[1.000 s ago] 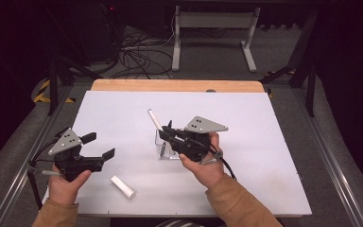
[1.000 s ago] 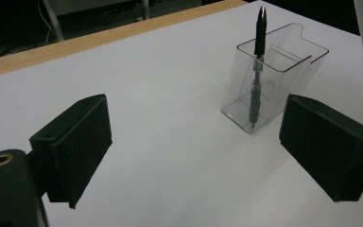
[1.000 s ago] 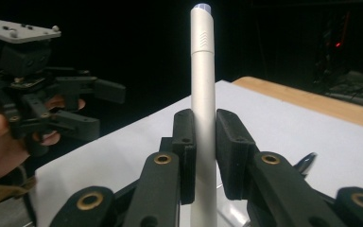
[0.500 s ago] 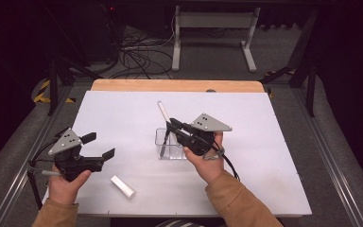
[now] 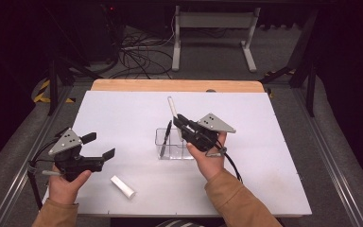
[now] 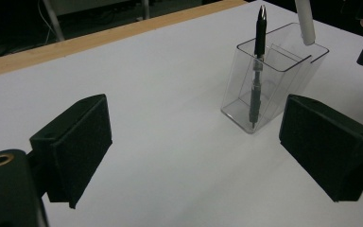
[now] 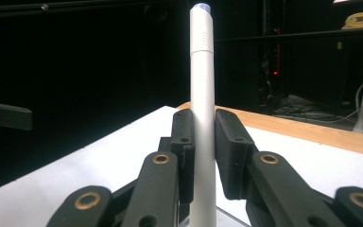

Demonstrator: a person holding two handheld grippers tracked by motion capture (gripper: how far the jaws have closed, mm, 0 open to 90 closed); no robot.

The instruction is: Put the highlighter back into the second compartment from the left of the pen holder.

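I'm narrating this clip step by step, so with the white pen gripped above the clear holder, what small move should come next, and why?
Probably lower it straight down a little further. The right gripper is shut on the white pen, held upright with its lower end just at the clear holder rim, beside the black pen already standing inside. Opening now might let it tip out.

Your work surface is a white rectangular tabletop [image 5: 123,118] with a light wooden strip [image 5: 137,85] along its far edge, filling the middle of the high view. On it, a clear plastic rectangular holder [image 5: 163,152] stands near the centre, and a short white cylindrical cap [image 5: 123,186] lies toward the lower left.
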